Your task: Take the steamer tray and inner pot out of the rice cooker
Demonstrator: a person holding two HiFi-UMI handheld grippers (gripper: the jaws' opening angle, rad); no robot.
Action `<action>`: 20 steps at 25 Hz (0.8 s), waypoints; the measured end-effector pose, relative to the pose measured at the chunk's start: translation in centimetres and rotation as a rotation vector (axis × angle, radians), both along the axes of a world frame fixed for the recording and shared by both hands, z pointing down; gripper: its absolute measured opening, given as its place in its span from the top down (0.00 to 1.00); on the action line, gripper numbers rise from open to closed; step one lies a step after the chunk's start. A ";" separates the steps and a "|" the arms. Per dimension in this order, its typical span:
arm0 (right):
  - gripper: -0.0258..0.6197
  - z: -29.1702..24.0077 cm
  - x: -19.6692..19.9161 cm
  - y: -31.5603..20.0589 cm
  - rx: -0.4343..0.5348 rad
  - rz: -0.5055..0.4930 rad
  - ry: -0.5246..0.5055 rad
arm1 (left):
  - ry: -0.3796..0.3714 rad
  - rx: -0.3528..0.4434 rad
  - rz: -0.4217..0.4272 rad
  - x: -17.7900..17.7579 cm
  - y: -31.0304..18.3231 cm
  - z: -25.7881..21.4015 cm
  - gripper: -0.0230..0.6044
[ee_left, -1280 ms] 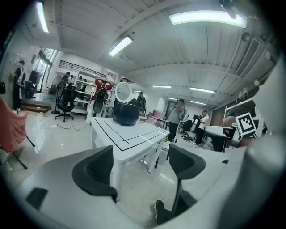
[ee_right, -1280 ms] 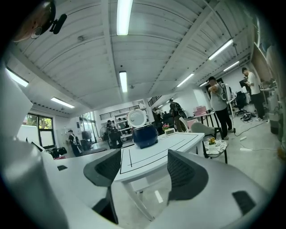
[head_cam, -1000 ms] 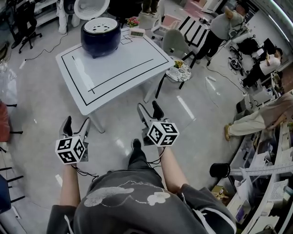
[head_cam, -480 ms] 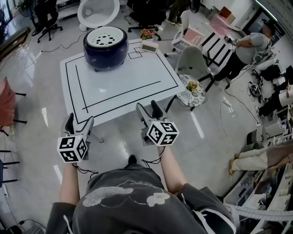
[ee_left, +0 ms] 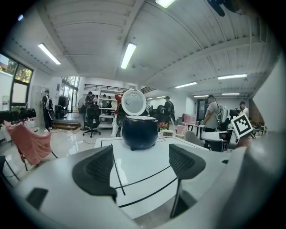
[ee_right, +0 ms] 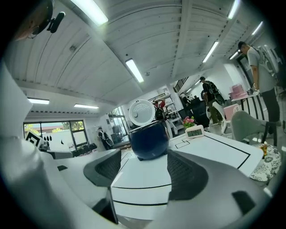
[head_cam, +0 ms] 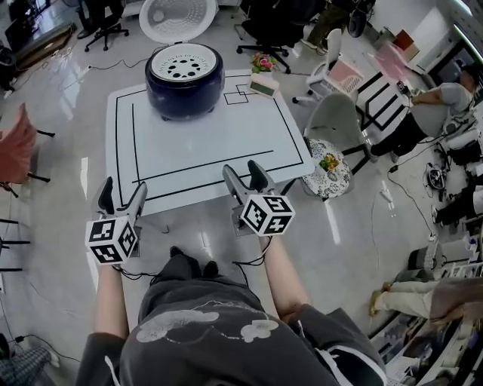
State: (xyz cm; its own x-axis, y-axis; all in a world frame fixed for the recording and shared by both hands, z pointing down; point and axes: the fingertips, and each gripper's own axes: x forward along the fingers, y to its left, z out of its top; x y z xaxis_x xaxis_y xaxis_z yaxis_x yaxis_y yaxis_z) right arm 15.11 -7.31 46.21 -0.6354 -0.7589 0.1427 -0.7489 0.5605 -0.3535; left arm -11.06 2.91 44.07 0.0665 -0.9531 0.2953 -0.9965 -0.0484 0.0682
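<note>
While left gripper (head_cam: 121,197) and right gripper (head_cam: 243,176) hang wide and empty at the tabletop's (head_cam: 219,143) near edge, the open rice cooker (head_cam: 185,89) toward the far edge holds the steamer tray (head_cam: 183,62).

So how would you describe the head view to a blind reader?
From above: a person holds the left gripper and right gripper, both open and empty, near a white table. A blue rice cooker stands at its far side, lid up, steamer tray inside.

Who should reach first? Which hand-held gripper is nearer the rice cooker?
Right, slightly. The right hand-held gripper is at the near edge of the table, facing the rice cooker; the left hand-held gripper sits farther back, off its near-left corner.
</note>
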 end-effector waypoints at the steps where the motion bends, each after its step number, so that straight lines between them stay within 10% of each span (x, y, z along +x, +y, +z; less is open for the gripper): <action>1: 0.47 -0.2 -0.3 -0.7 0.000 -0.003 0.002 | 0.000 0.002 -0.006 -0.3 -0.4 -0.2 0.35; 20: 0.47 -9.3 -9.4 -19.7 0.142 -0.078 0.209 | 0.008 0.101 0.050 -7.5 -18.8 -6.0 0.35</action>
